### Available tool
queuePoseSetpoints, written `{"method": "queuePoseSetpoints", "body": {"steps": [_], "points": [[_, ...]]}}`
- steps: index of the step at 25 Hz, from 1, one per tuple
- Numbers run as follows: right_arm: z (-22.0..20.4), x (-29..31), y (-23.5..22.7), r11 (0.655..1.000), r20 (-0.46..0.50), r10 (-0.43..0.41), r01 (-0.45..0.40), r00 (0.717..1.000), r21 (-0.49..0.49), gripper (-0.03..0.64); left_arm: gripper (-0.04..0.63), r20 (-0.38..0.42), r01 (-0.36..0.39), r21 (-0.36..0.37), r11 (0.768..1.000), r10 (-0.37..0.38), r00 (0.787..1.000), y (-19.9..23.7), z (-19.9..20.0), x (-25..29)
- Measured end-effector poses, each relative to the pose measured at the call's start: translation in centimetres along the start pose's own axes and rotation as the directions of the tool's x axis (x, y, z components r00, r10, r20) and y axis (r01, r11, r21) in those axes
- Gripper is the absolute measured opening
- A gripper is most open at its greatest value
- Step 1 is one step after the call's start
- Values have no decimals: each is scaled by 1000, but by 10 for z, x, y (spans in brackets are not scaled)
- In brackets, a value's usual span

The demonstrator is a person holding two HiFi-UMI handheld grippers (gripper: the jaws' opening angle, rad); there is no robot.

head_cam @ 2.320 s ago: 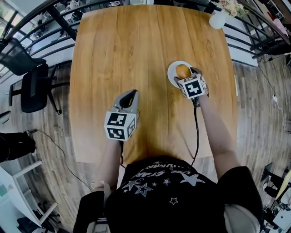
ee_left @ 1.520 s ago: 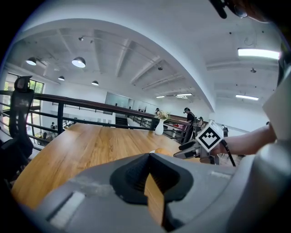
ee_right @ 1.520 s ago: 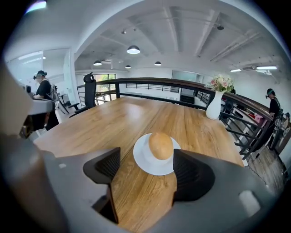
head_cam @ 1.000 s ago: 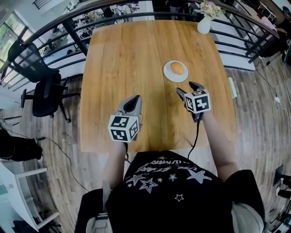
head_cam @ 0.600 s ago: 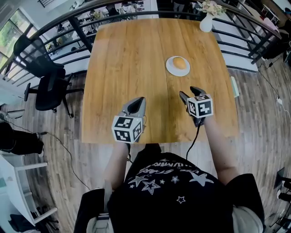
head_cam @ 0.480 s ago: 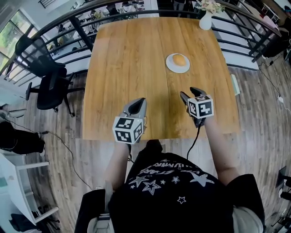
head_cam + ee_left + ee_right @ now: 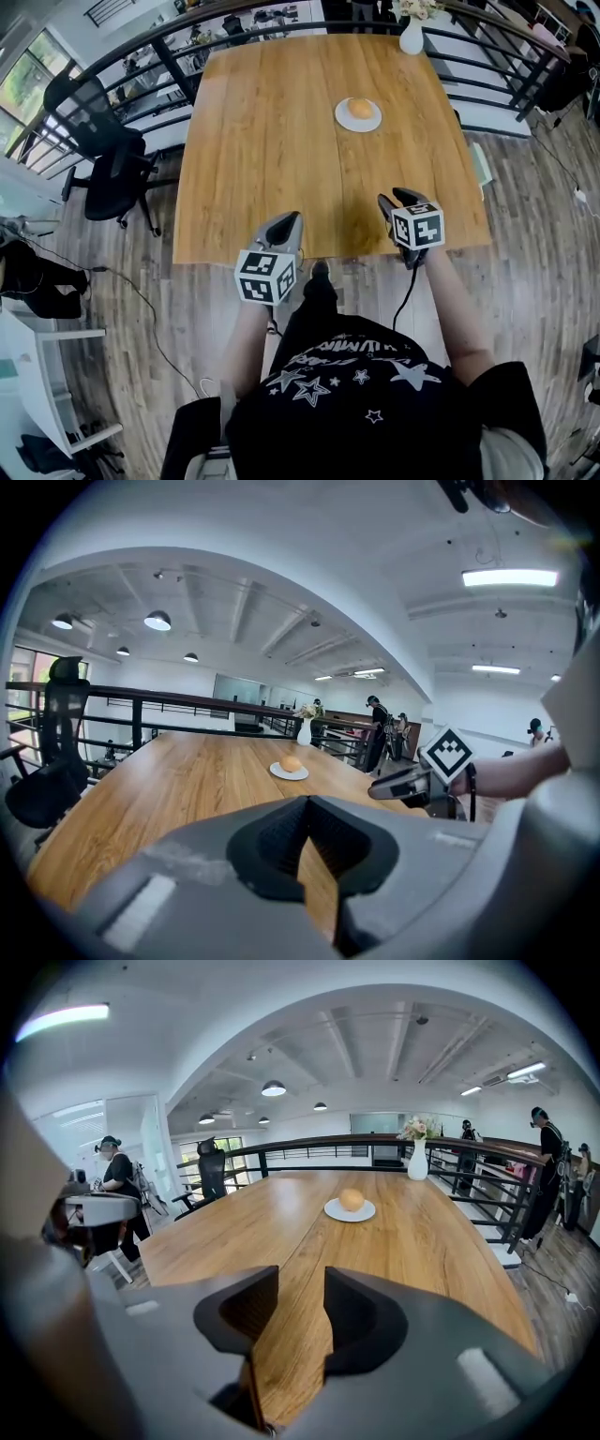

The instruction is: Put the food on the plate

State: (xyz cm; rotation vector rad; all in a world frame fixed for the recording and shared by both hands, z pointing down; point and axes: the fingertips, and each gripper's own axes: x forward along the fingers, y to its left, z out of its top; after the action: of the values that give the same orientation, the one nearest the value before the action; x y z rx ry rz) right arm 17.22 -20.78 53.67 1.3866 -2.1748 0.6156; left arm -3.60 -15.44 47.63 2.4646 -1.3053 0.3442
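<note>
Orange round food (image 7: 360, 108) on plate (image 7: 344, 121).

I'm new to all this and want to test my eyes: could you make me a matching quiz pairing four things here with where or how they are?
Things:
1 bun
2 vase
3 office chair
4 left gripper

Descriptions:
A beside the left side of the table
B jaws together, empty
C on the white plate
D by the table's far edge

Pairs: 1-C, 2-D, 3-A, 4-B
</note>
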Motion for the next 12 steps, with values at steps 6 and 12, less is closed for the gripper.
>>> {"method": "queuePoseSetpoints", "body": {"steps": [6,12], "points": [[-25,-30,8,1000,9,-3,3,1000,31,107,0,-5,-16,-16,1000,16,1000,-24,-17,-28],[-47,-55,20,997,39,6,-9,999,80,3,0,-18,-29,-16,999,29,999,-46,-32,-51]]}}
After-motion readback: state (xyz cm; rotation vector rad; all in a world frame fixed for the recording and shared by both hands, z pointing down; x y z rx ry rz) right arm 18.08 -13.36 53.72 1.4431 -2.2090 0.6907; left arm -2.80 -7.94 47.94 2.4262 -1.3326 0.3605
